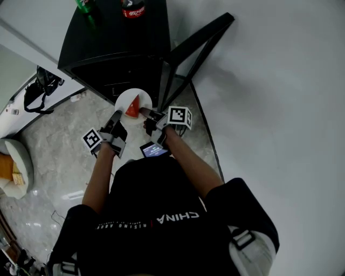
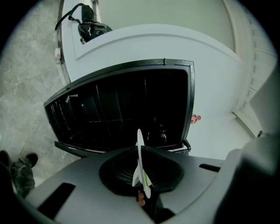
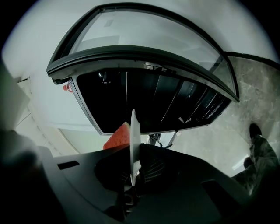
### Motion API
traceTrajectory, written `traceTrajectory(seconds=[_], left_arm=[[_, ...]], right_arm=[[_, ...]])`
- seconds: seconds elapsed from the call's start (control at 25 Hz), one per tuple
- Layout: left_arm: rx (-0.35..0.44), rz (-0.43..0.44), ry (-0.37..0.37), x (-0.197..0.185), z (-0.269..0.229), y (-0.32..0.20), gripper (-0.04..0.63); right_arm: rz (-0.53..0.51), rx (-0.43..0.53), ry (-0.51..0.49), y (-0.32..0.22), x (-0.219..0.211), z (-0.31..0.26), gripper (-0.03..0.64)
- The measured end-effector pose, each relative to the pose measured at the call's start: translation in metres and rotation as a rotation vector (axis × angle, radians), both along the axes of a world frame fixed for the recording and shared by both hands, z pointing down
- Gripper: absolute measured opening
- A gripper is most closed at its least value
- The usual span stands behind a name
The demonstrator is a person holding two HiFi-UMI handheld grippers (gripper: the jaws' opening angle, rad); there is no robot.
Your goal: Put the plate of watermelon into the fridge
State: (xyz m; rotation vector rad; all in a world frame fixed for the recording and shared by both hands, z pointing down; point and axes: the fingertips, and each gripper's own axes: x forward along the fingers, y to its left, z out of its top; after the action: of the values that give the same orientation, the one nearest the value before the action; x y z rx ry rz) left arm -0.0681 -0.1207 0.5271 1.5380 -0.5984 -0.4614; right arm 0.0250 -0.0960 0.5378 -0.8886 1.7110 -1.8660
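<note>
A white plate [image 1: 129, 98] carrying a red watermelon wedge [image 1: 132, 108] hangs level in front of the open black fridge [image 1: 116, 40]. My left gripper [image 1: 117, 115] is shut on the plate's near-left rim and my right gripper [image 1: 146, 112] on its near-right rim. In the left gripper view the plate [image 2: 140, 159] shows edge-on, pinched between the jaws, with the dark fridge interior [image 2: 122, 109] just ahead. In the right gripper view the plate [image 3: 133, 146] is edge-on too, the watermelon [image 3: 118, 137] to its left. The fridge door [image 1: 198, 43] stands swung open to the right.
A green bottle [image 1: 86, 6] and a cola bottle [image 1: 133, 8] stand on top of the fridge. A white wall [image 1: 280, 81] runs along the right. A black bag [image 1: 39, 89] lies on a white ledge at the left, above a marble floor [image 1: 59, 151].
</note>
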Motion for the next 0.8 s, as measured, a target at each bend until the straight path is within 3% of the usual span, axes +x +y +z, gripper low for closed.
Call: traceTrajectory(seconds=[0.24, 0.48, 0.8], left_arm=[[0.032, 0.045, -0.021, 0.005, -0.011, 0.001, 0.028], [-0.033, 0.086, -0.002, -0.007, -0.006, -0.009, 0.028], [-0.056, 0.090, -0.032, -0.036, 0.000, -0.036, 0.025]], right_arm=[[-0.019, 0.008, -0.010, 0.002, -0.001, -0.008, 0.031], [0.000, -0.005, -0.001, -0.006, -0.014, -0.008, 0.031], [0.135, -0.018, 0.065, -0.030, -0.040, -0.005, 0.031]])
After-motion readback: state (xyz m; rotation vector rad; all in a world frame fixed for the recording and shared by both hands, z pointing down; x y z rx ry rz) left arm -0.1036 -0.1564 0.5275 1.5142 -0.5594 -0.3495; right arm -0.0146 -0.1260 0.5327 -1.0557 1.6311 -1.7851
